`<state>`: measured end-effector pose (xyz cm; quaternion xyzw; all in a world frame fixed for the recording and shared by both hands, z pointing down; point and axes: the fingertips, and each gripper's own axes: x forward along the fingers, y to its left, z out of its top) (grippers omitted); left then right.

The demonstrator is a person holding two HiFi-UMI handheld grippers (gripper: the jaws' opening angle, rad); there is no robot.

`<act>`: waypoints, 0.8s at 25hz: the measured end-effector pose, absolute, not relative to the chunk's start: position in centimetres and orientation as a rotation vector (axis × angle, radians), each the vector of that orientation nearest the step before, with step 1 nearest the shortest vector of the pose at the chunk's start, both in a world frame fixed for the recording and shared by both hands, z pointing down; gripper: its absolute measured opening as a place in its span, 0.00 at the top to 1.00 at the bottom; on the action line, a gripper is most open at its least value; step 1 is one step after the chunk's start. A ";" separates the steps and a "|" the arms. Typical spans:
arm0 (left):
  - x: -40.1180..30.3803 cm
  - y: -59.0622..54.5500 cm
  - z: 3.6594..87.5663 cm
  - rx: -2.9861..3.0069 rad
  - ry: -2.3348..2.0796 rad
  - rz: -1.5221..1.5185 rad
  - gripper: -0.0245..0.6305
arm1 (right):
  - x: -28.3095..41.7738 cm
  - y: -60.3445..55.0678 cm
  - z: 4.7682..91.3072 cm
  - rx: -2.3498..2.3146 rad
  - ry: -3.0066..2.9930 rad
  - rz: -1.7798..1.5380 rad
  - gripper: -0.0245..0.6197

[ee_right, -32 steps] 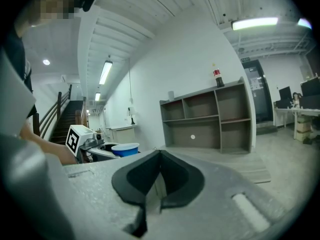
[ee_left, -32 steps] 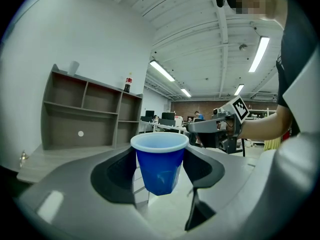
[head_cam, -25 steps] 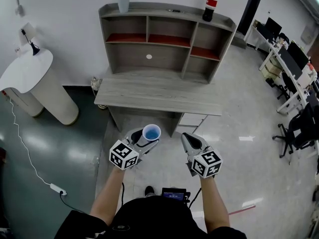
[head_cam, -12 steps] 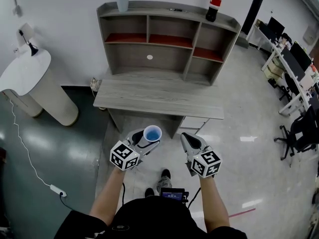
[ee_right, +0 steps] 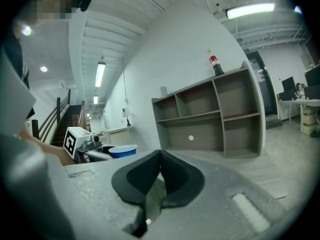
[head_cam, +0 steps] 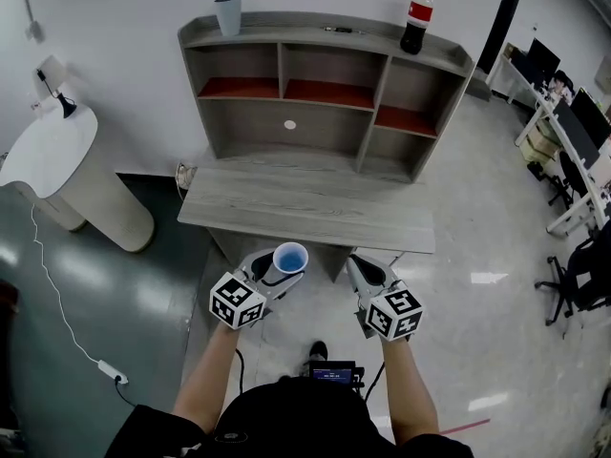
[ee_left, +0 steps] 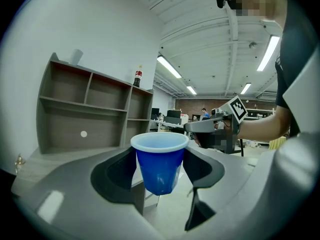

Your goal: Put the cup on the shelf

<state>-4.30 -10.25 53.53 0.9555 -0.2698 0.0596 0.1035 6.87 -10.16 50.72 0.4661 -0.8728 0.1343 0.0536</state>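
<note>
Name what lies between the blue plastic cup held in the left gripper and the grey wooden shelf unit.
Only the grey wooden desktop, with nothing standing on it; the head view shows this.

One blue cup, one grey cup — one bottle, one shelf.

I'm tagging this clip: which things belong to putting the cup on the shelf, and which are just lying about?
In the job: blue cup, left gripper shut on it, shelf.
Lying about: grey cup and bottle on the shelf top, white table, power strip; right gripper shut, empty.
</note>
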 end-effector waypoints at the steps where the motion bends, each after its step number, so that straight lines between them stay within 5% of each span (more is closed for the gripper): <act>1: -3.9 -11.0 53.5 2.817 -0.804 0.175 0.50 | 7.2 -10.9 50.7 1.410 -2.656 0.409 0.97; 20: 0.4 -19.6 53.1 2.759 -0.951 0.158 0.50 | 11.7 -21.0 51.5 1.271 -2.702 0.446 0.97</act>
